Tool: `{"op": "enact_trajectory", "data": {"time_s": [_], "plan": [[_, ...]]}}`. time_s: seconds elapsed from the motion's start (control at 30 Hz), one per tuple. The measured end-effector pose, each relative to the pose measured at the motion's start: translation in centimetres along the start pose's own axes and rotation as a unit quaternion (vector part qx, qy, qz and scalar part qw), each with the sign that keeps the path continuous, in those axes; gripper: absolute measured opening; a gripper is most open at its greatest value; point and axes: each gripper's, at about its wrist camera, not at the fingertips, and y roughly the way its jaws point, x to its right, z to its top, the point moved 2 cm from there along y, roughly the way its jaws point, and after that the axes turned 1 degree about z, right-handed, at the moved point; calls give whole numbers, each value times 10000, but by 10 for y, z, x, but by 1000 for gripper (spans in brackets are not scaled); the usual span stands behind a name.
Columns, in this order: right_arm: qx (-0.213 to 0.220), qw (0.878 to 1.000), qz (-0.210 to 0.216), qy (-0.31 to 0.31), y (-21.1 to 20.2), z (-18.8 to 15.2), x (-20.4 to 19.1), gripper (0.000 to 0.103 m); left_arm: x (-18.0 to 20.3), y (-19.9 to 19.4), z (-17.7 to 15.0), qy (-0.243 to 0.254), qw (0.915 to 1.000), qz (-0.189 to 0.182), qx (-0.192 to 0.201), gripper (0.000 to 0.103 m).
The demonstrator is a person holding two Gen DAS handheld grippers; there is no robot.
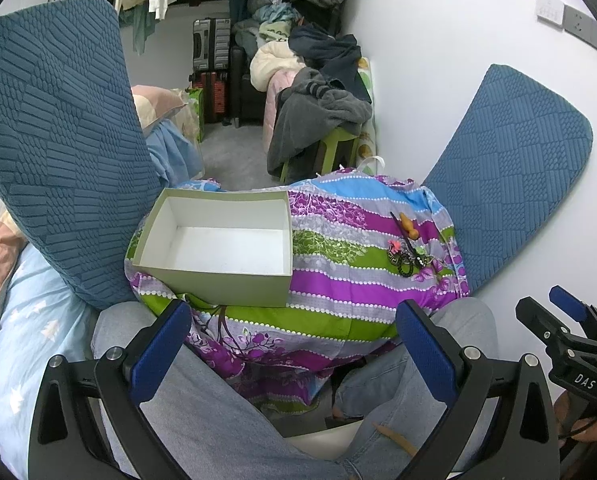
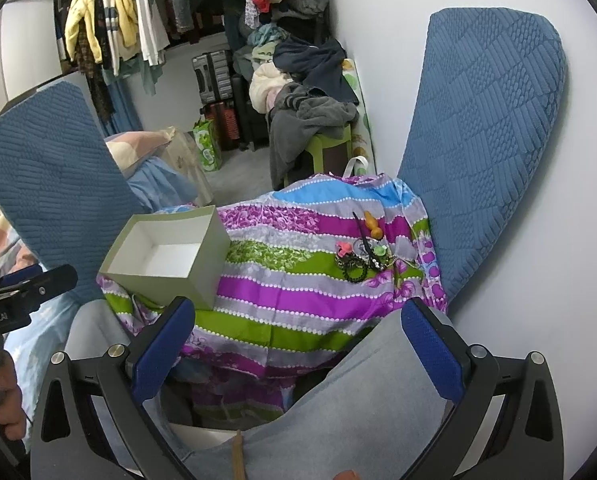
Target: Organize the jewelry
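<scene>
blue cushions [image 1: 58, 152] flank the striped cloth [image 1: 338, 280], empty box [image 1: 218, 240] and jewelry [image 1: 408, 254]; both grippers' fingers [image 1: 162, 352] wide.

one empty box [image 1: 218, 240], one jewelry pile [image 1: 408, 254], two blue cushions [image 1: 58, 152], two tongs [image 1: 294, 344].

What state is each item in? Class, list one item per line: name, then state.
Box: open, lidless, empty, upright on the striped cloth.
Jewelry pile: loose heap on the cloth, outside the box.
Left tool: open, holding nothing.
Right tool: open, holding nothing.
</scene>
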Motion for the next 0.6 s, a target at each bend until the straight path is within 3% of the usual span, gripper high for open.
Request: {"op": "enact_trajectory", "data": {"time_s": [0.47,0.6], "plan": [[-23,9999,124,-11,2,3,-6,102,-1,5,-2,-37,10000,-10,-15,102],[-40,9998,187,11,4,4,-8,97,-3,5,-1,-52,10000,-26,-45,102]]}}
